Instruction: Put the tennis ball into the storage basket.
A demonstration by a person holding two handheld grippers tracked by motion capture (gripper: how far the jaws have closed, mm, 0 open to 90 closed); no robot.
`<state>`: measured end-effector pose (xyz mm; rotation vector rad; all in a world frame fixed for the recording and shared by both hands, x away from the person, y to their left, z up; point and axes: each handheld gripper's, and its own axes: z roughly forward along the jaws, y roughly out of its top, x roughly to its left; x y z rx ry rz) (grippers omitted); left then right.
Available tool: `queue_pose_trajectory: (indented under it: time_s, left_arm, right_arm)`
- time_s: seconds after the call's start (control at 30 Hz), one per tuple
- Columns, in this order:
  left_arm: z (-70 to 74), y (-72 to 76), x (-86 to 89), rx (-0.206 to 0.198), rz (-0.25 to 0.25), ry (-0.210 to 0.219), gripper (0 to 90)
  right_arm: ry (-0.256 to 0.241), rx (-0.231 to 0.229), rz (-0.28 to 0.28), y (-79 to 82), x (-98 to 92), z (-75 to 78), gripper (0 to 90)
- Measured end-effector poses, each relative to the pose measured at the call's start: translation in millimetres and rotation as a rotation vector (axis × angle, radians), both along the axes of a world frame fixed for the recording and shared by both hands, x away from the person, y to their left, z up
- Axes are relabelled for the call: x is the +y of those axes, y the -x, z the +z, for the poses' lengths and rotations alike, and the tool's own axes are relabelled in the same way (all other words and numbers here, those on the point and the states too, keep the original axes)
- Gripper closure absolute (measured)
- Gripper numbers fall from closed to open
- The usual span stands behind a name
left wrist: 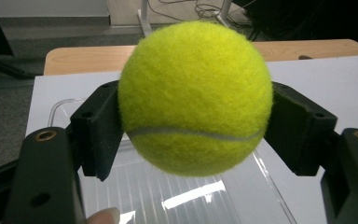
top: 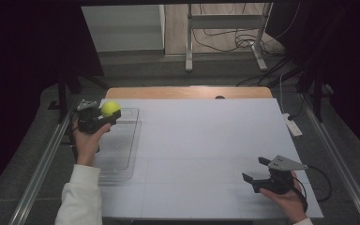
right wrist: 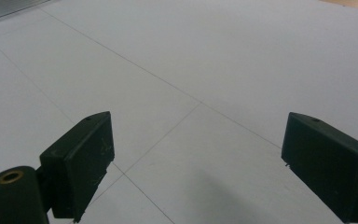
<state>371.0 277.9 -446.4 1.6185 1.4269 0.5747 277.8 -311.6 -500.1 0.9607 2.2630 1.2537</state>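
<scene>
A yellow tennis ball point(top: 110, 108) point(left wrist: 195, 95) is clamped between the two black jaws of my left gripper point(top: 107, 114) point(left wrist: 196, 126), which is shut on it. The ball hangs above the far end of a clear plastic tray point(top: 122, 150) point(left wrist: 242, 198) at the table's left side. Near the front right of the white table my right gripper point(top: 255, 169) point(right wrist: 196, 158) stands open, its jaws wide apart over the bare surface with nothing between them.
A white board point(top: 201, 140) covers the table, with a wooden strip point(top: 187, 92) along its far edge. A white remote-like object point(top: 292, 125) lies at the right edge. Metal rails run along both sides, and a frame with cables stands beyond the table.
</scene>
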Motion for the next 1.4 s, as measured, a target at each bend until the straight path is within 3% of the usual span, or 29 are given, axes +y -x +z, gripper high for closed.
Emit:
queue_pose_trajectory:
  time_s: [0.63, 1.03, 1.4]
  left_arm:
    - [-9.0, -9.3, 5.1, 0.038, 0.020, -0.013, 27.0]
    - [-17.4, -16.2, 10.7, 0.084, 0.037, -0.016, 27.0]
    - [-29.2, -28.7, 6.8, 0.144, 0.045, -0.063, 27.0]
  right_arm:
    - [-0.002, 0.002, 0.000, -0.2, -0.5, -0.8, 9.8]
    - [0.005, 0.004, -0.005, -0.3, -0.8, -1.1, 9.8]
    - [0.000, 0.006, -0.004, -0.6, -0.5, -1.5, 9.7]
